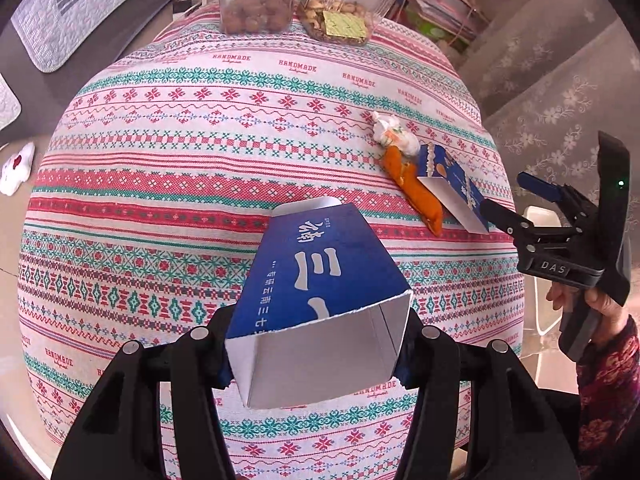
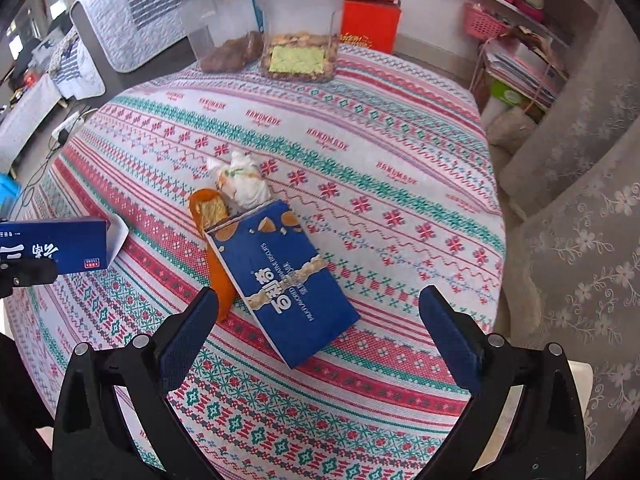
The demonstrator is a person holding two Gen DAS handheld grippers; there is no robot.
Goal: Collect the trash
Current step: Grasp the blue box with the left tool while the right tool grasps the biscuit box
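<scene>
My left gripper (image 1: 316, 344) is shut on an empty blue carton (image 1: 320, 280) with white lettering, lifted above the patterned tablecloth (image 1: 180, 184); the same blue carton (image 2: 56, 248) shows at the left edge of the right wrist view. My right gripper (image 2: 316, 320) stands open above the near end of a flat blue biscuit box (image 2: 280, 280), touching nothing. Under and beside that box lie an orange wrapper (image 2: 212, 232) and a crumpled white tissue (image 2: 244, 180). In the left wrist view the right gripper (image 1: 508, 200) hovers by the biscuit box (image 1: 452, 184) at the table's right edge.
Two clear plastic jars (image 2: 300, 24) with snacks stand at the table's far edge, with a red box (image 2: 372, 20) behind them. Lace curtains (image 2: 580, 240) hang at the right. A quilted chair cover (image 1: 60, 12) sits beyond the table on the left. A hand (image 1: 600, 304) in a patterned sleeve holds the right gripper.
</scene>
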